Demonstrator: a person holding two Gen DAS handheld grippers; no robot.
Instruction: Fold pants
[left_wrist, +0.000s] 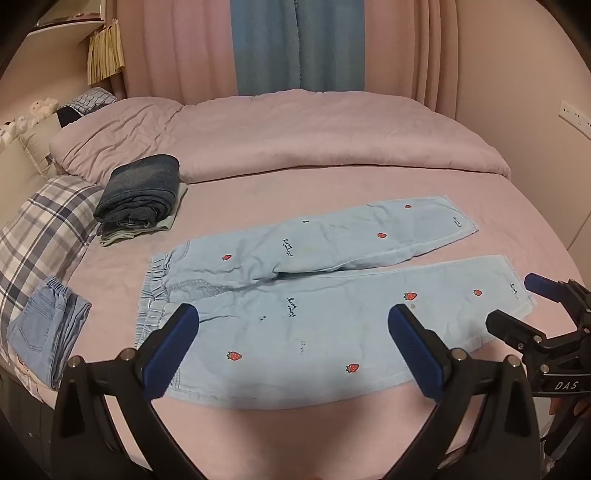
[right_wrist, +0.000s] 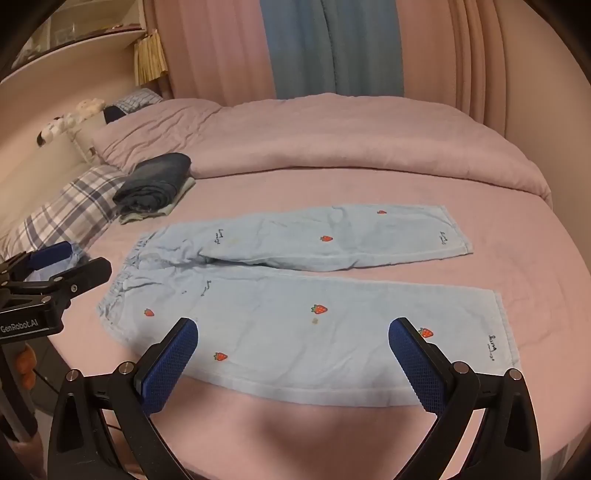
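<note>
Looks like the very start: pants (left_wrist: 314, 295) spread flat at the middle of the bed (left_wrist: 332, 177), waist toward 9 o'clock, cuffs toward 3, legs splayed in a narrow V, nothing folded yet. Left tool (left_wrist: 291, 332) and right tool (right_wrist: 293, 341) both wide open, empty, poised over the near leg at 6 o'clock. Next, probably: pinching the near leg at waist and cuff and carrying it over the far leg toward 12; pale blue, strawberry-dotted, thin, limp, lightly creased.
</note>
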